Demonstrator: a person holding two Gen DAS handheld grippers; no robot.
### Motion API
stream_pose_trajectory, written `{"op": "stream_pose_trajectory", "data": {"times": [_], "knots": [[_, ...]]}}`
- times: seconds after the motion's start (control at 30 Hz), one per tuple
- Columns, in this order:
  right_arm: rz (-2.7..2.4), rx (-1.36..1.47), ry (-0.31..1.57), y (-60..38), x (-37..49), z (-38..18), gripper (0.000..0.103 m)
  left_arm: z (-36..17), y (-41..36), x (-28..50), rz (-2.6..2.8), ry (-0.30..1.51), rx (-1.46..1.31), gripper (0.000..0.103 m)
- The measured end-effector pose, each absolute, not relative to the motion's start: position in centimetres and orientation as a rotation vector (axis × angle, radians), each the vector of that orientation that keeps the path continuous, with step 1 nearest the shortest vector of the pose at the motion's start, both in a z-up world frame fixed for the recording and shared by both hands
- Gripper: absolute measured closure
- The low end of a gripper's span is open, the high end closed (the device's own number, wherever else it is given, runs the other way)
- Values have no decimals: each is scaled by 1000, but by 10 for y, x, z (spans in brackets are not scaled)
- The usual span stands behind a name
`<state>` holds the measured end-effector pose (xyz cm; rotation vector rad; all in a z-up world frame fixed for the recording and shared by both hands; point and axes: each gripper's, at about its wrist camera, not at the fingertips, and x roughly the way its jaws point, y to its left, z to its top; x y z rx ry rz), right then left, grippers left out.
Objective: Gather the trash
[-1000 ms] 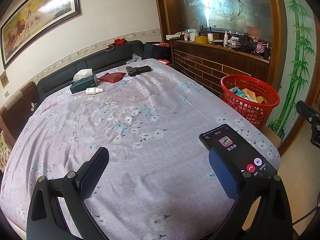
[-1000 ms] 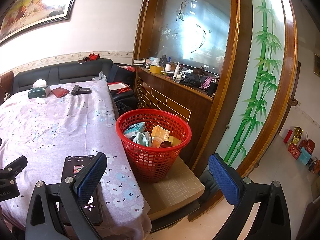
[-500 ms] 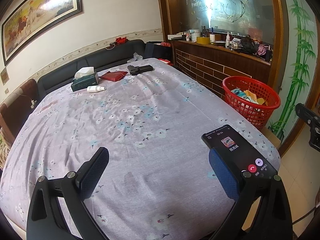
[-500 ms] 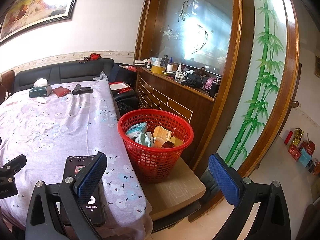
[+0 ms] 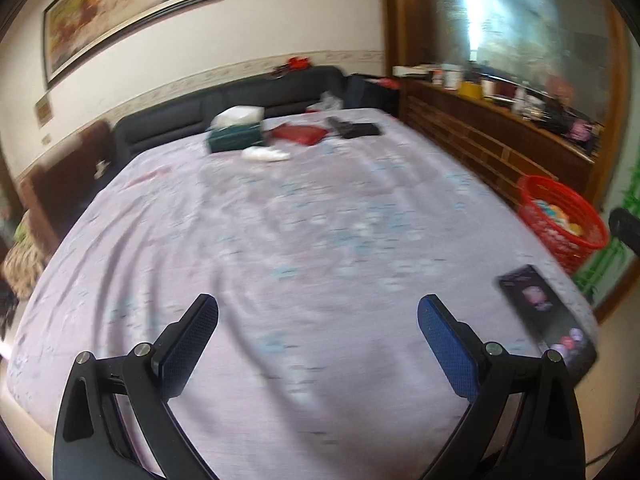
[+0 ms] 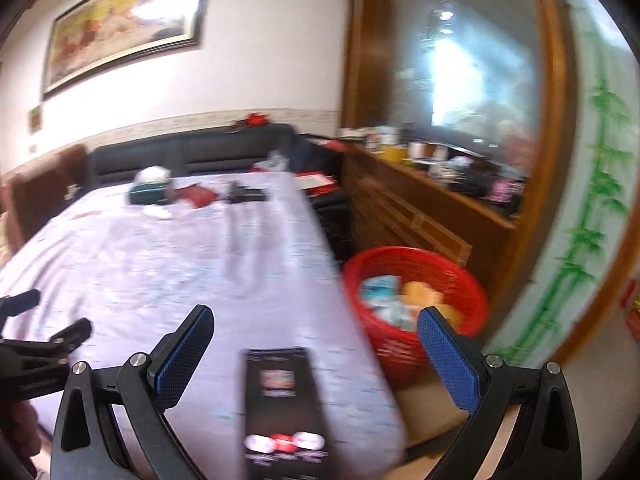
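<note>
Both empty claws, left claw (image 5: 318,336) and right claw (image 6: 316,346), had swung leftward, released; red basket (image 6: 416,296) sat right, trash apparently collected.

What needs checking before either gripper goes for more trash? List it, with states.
1. Left gripper open and holding nothing: ok.
2. Right gripper open and holding nothing: ok.
3. Red basket within sight beside the table, already holding trash: ok.
4. Phone safe from a sweep: not ok, it lies on the tablecloth near the edge, between the right gripper's fingers in that view.
5. Next trash item identified: cannot tell; the tissue box, white bottle, red pouch and black item sit at the far end, and both views are blurred.
</note>
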<state>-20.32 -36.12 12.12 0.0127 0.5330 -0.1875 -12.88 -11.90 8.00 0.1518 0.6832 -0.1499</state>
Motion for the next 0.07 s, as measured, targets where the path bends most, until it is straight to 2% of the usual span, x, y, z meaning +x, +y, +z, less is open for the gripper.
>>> {"op": "stream_pose_trajectory", "data": {"times": [0.07], "knots": [[-89,36,582,-342,-185,118,0,79,-95,-121,-90,678,146,4]]}}
